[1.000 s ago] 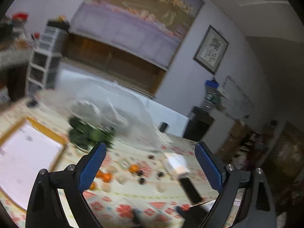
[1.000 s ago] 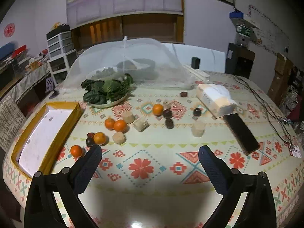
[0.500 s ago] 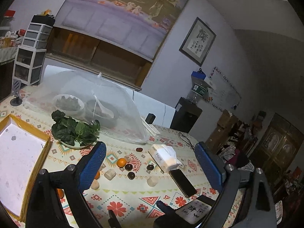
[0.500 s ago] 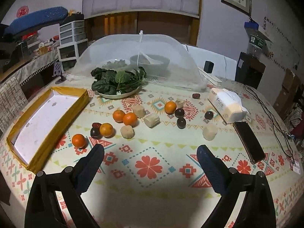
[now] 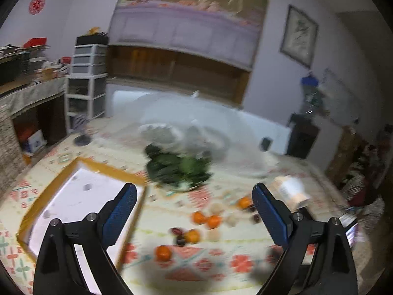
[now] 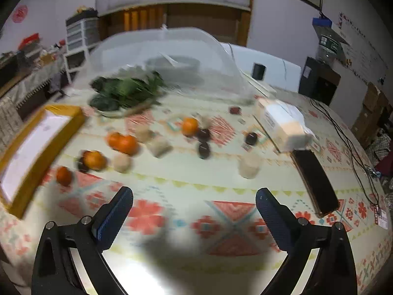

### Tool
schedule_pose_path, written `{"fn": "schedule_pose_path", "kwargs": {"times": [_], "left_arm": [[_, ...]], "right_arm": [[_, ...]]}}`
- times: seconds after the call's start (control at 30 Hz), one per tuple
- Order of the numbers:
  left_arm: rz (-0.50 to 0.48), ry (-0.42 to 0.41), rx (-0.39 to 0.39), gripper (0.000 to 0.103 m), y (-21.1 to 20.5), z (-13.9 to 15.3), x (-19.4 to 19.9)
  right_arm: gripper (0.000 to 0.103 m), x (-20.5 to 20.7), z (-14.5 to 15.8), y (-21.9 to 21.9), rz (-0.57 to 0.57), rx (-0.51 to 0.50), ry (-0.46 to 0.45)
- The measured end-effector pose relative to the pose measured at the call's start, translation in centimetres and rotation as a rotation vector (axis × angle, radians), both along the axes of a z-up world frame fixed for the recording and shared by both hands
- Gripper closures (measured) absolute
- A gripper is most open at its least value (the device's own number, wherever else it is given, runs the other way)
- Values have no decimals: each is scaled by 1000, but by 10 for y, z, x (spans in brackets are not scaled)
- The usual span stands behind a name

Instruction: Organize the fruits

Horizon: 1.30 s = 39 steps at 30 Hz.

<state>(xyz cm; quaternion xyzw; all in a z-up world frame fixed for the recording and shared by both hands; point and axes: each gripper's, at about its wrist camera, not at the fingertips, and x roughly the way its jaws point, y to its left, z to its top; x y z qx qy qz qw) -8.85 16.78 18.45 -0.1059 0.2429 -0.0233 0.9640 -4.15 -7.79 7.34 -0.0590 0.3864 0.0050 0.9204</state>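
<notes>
Several oranges [image 6: 122, 143] [image 5: 163, 253], dark round fruits [image 6: 203, 149] and pale lumps [image 6: 249, 168] lie scattered on the patterned tablecloth. A yellow-rimmed tray [image 6: 65, 113] [image 5: 110, 168] with a white floor lies at the left. My left gripper [image 5: 194, 200] is open and empty, held above the table near the tray's right edge. My right gripper [image 6: 194, 202] is open and empty, low over the cloth in front of the fruits. Both views are blurred.
A plate of green leaves [image 6: 125, 91] and a mesh food cover [image 6: 167, 49] stand behind the fruits. A tissue pack [image 6: 282, 123] and a black phone [image 6: 315, 179] lie at the right. A cable [image 6: 348, 142] runs along the right side.
The left gripper has swung left and down, so the tray and oranges now fill its view. The right gripper has moved in closer and lower over the table. Both stay open.
</notes>
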Motion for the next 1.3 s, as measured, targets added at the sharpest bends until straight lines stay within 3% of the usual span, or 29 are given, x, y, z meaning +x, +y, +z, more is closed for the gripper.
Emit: {"fn": "schedule_pose_path", "kwargs": {"times": [0.1,0.2,0.33,0.5,0.6,0.67,0.73,0.8,0.83,0.93,0.97,1.1,1.3], "left_arm": [[28,72,45,8,10,-31,16],[22,129,32,8,16,-55,30],[43,150,32,8,19,-69,40],[50,167,83,8,14,-76,50],[1,228,98,8,7,-88,64],[-42,267,105,8,0,-98,72],[-84,298,119,8,-9,-107,80],[-115,315,128,9,-16,-113,85],[-126,319,133,13,-20,-115,88],[-190,339,134,42,-30,-118,96],[-208,347,139,46,-34,-120,100],[-205,341,172,49,-38,-118,112],[-160,406,69,49,-8,-118,138]], "right_arm": [[2,16,-13,-11,-32,-55,33],[2,27,-19,-17,-53,-81,48],[2,35,-18,-20,-71,-90,31],[0,33,-4,-23,-30,-52,-104],[0,45,-7,-27,39,-28,-65],[2,56,-11,-35,88,77,-2],[11,64,-16,-42,101,143,40],[27,76,-22,-44,111,195,79],[29,80,-25,-44,113,206,93],[35,92,-32,-35,132,225,117],[37,94,-33,-32,146,235,121],[37,105,-33,-3,236,290,134],[37,131,-45,37,275,254,163]]}}
